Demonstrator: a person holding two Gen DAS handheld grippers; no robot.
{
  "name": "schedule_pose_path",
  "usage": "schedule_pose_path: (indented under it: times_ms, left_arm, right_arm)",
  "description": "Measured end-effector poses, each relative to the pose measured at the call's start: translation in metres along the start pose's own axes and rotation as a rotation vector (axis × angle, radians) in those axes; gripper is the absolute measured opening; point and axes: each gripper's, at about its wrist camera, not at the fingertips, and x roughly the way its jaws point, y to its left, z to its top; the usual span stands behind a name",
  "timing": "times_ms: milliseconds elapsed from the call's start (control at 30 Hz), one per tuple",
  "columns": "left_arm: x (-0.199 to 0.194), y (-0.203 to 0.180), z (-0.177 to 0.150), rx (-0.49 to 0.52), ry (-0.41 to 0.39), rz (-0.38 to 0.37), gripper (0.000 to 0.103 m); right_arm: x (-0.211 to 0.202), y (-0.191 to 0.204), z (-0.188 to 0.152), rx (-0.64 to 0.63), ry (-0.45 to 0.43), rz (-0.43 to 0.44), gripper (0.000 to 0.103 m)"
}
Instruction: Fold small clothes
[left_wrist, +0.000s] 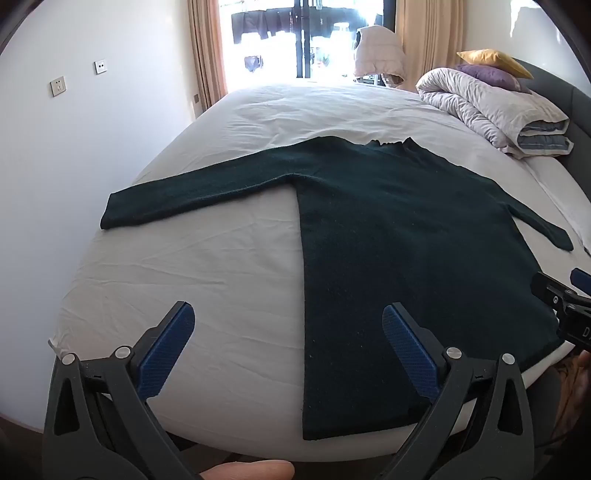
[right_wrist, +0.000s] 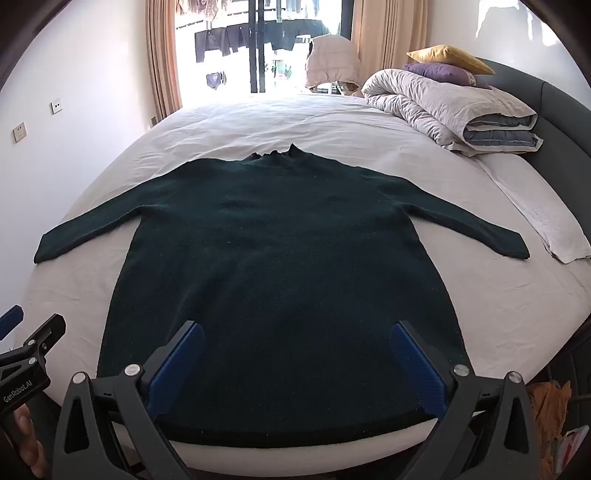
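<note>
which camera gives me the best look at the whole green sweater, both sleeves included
The right wrist view. The green sweater lies flat and centred on the bed, both sleeves spread and the collar visible. In the left wrist view the sweater sits off to the right; its left sleeve shows fully, but the other runs toward the frame edge.

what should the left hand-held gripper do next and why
Probably move to the left sleeve and grip its cuff to fold it across the body. The sweater lies flat on the bed, both sleeves spread, and the left hand-held gripper is open and empty.
</note>
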Motion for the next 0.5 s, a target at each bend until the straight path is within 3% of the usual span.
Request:
schedule_pose_path:
  times_ms: [500]
  left_arm:
    - [0.0021,-0.0018,-0.0024,0.003,0.003,-0.004,0.103]
  right_arm:
    - [0.0012,0.0017,-0.0015,-0.003,0.001,-0.002,0.103]
